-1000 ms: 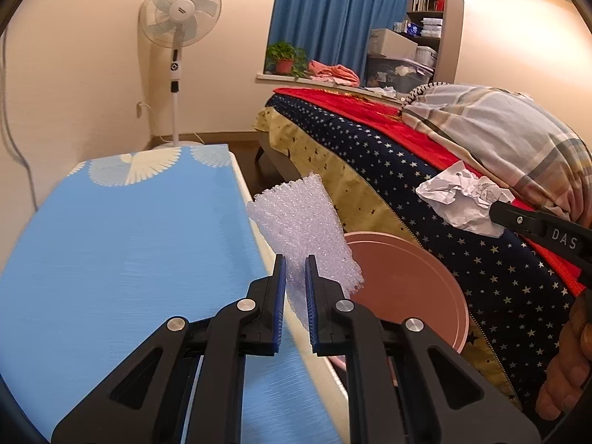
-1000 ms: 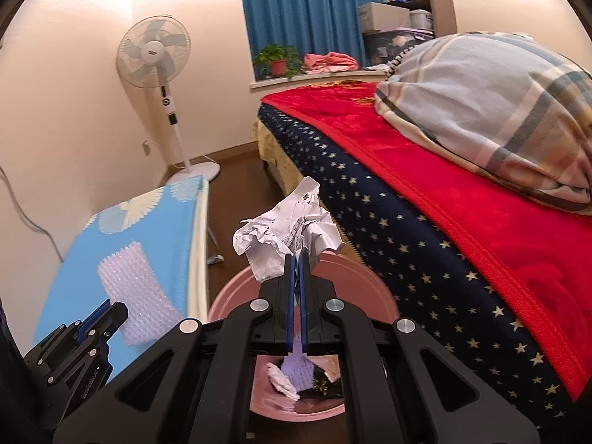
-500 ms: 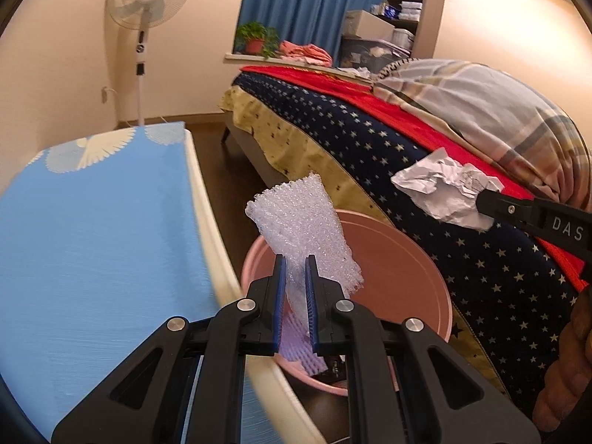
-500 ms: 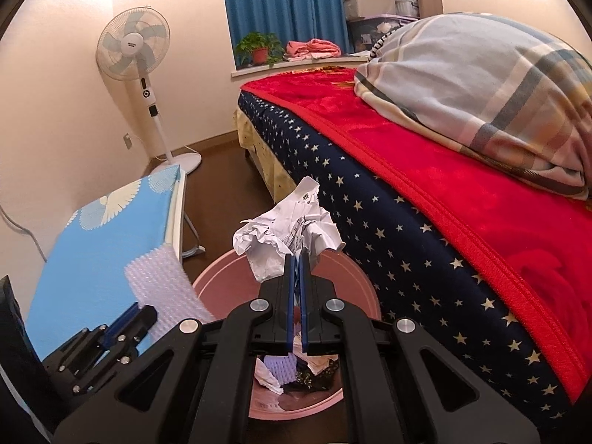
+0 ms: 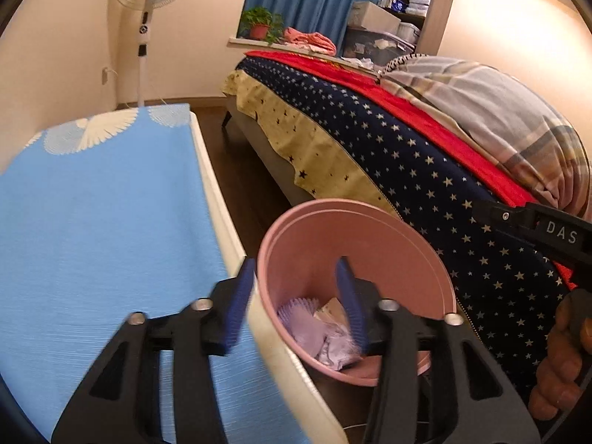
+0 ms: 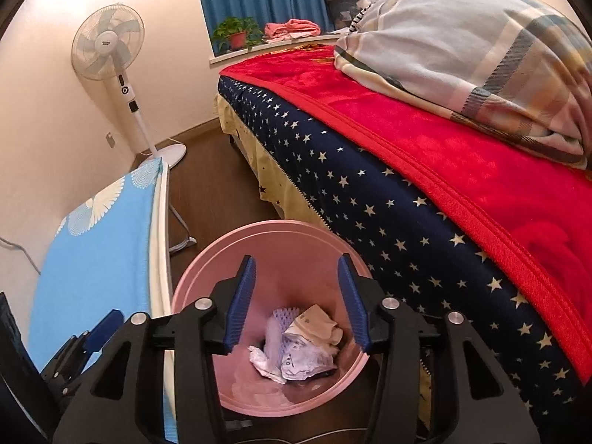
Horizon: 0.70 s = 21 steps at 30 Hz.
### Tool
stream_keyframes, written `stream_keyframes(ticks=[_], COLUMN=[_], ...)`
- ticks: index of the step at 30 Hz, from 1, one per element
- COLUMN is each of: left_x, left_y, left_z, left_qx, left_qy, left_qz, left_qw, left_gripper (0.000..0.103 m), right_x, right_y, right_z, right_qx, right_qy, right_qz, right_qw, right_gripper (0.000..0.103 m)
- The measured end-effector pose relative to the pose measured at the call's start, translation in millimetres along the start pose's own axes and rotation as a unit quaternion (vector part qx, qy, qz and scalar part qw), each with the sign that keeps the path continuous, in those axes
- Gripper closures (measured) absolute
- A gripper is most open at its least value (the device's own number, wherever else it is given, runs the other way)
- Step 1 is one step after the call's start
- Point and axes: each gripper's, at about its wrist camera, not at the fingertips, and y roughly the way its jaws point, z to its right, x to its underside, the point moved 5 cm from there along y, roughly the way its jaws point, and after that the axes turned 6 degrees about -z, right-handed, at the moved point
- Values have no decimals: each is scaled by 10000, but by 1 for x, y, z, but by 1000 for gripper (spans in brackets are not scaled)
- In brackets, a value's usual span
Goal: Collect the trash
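A pink waste bin (image 5: pixel 370 229) (image 6: pixel 288 244) stands on the floor between the ironing board and the bed. Inside it lie a piece of bubble wrap (image 5: pixel 299 312) (image 6: pixel 275 327) and crumpled white paper (image 6: pixel 307 355) (image 5: pixel 336 351). My left gripper (image 5: pixel 296 277) hangs over the bin's near rim, its jaws opening with nothing between them. My right gripper (image 6: pixel 296 273) hovers above the bin mouth, jaws also opening and empty. The right gripper's arm (image 5: pixel 536 233) and the hand holding it show at the right of the left wrist view.
A blue-covered ironing board (image 5: pixel 96 229) (image 6: pixel 96 259) runs along the left. The bed (image 6: pixel 370 192) with a starred sheet, red blanket and plaid pillow (image 6: pixel 481 48) fills the right. A standing fan (image 6: pixel 111 55) is by the far wall on dark wood floor.
Both grippers have opened. The bubble wrap left the left gripper and the crumpled paper left the right one; both now lie in the bin. The left gripper dipped lower toward the bin.
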Motion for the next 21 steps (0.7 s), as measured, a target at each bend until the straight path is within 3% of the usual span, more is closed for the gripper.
stream_keyframes(ticks=[3,5,7,15,21], left_x=[-3,-6,-9,-13,13], left_y=[-19,-34,-54,-124,-171], left_z=[-3,-6,-9,-22,-38], left_qx=[-129,-218,-317,-633,-998], left_qy=[43,72,92,151,52], left_qz=[154,292,471,913,1097], left_qw=[9998,9993,9983,9937,9889], left_gripper=[38,27,21,15,13], right_x=[-4,-6,-8,4,28], right_y=[-17,-34,-48,-97,-113], right_z=[-11,-20,-29,-54,-69], right_qx=[-94,-115,-163,-383,-428], right_qy=[-87,-191,-249,-635,-936], right_qz=[173,353,496,857,959], right_qw=[9998,9991,9983,9936,9901], right_gripper=[42,23,14,5,5])
